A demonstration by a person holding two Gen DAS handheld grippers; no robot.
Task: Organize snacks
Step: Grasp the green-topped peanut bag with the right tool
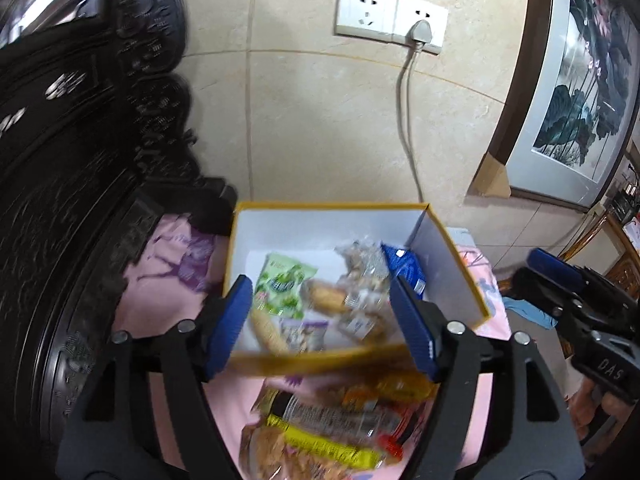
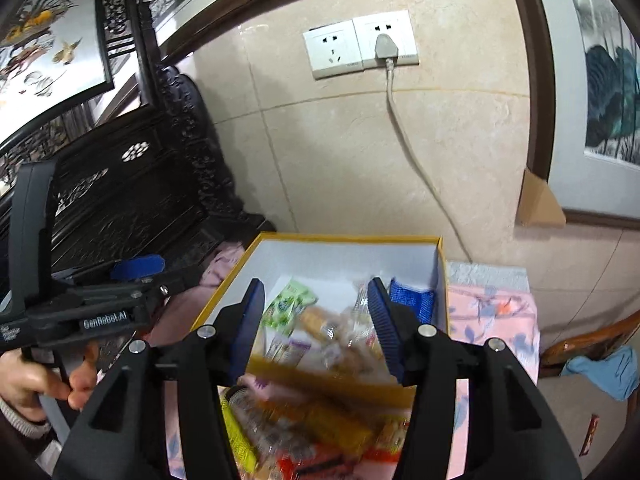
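Both grippers, left [image 1: 320, 320] and right [image 2: 316, 324], gape empty above the box [image 1: 452, 252]; loose snacks [image 1: 320, 436] lie just below, nearest the left.

Sat on the cloth [image 1: 160, 304] at 12 o'clock: the box [image 1: 452, 256], backed against the wall [image 1: 320, 120]. In it, packets [image 1: 280, 288] from 10 to 2. Loose snacks [image 1: 320, 432] at 6. Carved furniture [image 1: 60, 160] at 9, painting [image 1: 580, 100] at 2.
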